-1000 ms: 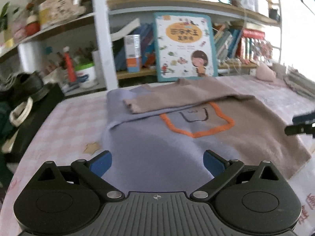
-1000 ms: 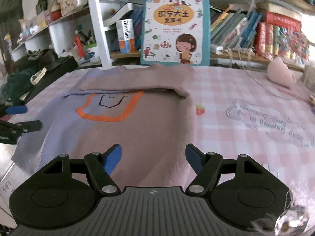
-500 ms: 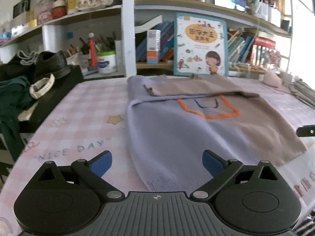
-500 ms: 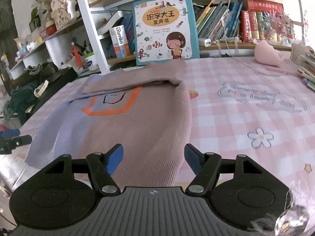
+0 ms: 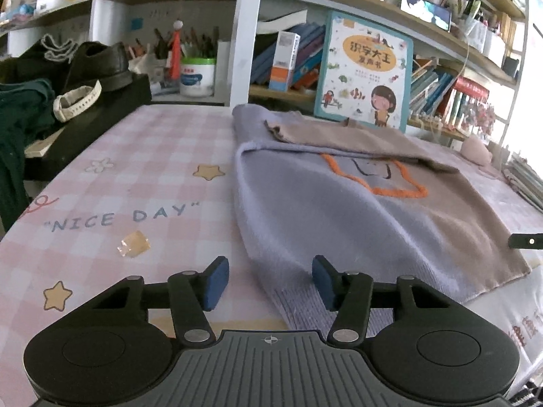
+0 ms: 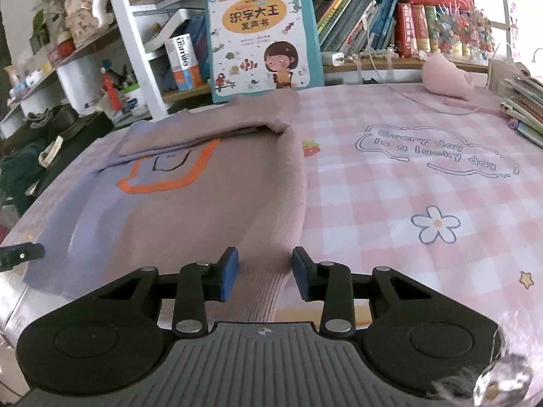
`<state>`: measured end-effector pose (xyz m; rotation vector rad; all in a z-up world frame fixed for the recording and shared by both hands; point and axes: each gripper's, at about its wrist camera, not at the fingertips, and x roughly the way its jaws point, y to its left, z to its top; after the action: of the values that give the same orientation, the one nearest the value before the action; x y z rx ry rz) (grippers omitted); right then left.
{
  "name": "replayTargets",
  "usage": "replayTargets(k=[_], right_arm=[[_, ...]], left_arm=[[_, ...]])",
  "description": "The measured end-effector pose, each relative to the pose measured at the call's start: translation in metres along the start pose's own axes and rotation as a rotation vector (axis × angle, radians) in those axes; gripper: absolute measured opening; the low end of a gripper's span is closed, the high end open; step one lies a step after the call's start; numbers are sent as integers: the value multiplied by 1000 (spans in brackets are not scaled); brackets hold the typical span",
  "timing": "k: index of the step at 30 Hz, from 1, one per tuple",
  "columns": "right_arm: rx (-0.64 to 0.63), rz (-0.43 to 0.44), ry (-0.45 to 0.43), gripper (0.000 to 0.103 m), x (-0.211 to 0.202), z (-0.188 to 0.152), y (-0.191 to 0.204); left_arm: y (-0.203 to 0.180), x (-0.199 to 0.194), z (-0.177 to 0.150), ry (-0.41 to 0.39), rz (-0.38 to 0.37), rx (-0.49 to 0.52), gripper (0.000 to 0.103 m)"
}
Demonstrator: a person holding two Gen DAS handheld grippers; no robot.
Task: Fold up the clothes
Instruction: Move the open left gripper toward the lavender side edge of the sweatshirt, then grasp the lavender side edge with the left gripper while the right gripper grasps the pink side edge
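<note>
Both grippers (image 5: 268,279) (image 6: 264,273) lower now, jaws closing astride sweater (image 5: 339,210) hem corners, pads untouching; strawberry print (image 6: 311,148) right-view only

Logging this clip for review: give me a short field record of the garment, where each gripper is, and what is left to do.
garment: sweater, lilac and tan, flat on the tablecloth
sleeves: folded across the chest
left gripper: at the lilac hem corner, jaws closing, hem between them, pads not yet touching
right gripper: at the tan hem corner, jaws closing, hem between them
backdrop: book propped against the shelf
left to do: the body fold
</note>
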<state>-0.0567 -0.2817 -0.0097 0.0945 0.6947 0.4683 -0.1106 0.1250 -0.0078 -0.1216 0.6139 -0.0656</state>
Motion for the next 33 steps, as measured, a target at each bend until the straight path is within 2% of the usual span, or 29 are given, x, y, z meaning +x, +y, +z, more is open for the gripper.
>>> replayTargets(k=[2, 4, 6, 7, 8, 9, 14, 17, 21, 23, 28, 29, 30, 33], right_arm=[[7, -9, 2, 33, 7, 2, -2], [14, -12, -8, 33, 10, 2, -3], [8, -22, -13, 33, 11, 2, 0], [8, -14, -16, 31, 11, 2, 1], [11, -3, -19, 20, 10, 3, 2], [13, 9, -22, 15, 10, 3, 2], [58, 93, -48, 15, 3, 8, 1], [70, 108, -32, 15, 5, 9, -1], [86, 106, -7, 23, 9, 9, -4], [103, 106, 2, 23, 12, 8, -7], [134, 118, 5, 24, 18, 7, -13], [139, 119, 4, 22, 18, 8, -14], [139, 117, 7, 15, 18, 7, -14], [120, 108, 8, 12, 10, 1, -11]], left_arm=[[1, 1, 2, 4, -12, -13, 50], [1, 2, 3, 6, -27, -34, 43], [0, 4, 3, 9, -44, -44, 31], [-1, 4, 3, 8, -51, -48, 27], [-3, 3, 4, 1, -51, -47, 24], [-5, 2, 4, -9, -52, -44, 24], [-18, -9, 11, -53, -80, 0, 24], [-18, -8, 11, -36, -79, -9, 25], [-13, -7, 6, 10, -69, -17, 26], [-10, -7, 4, 25, -68, -25, 26], [0, -1, 1, 37, -101, -76, 24], [0, 1, 2, 36, -105, -77, 22], [0, 2, 2, 36, -108, -79, 12], [-2, -1, 0, 39, -122, -66, 7]])
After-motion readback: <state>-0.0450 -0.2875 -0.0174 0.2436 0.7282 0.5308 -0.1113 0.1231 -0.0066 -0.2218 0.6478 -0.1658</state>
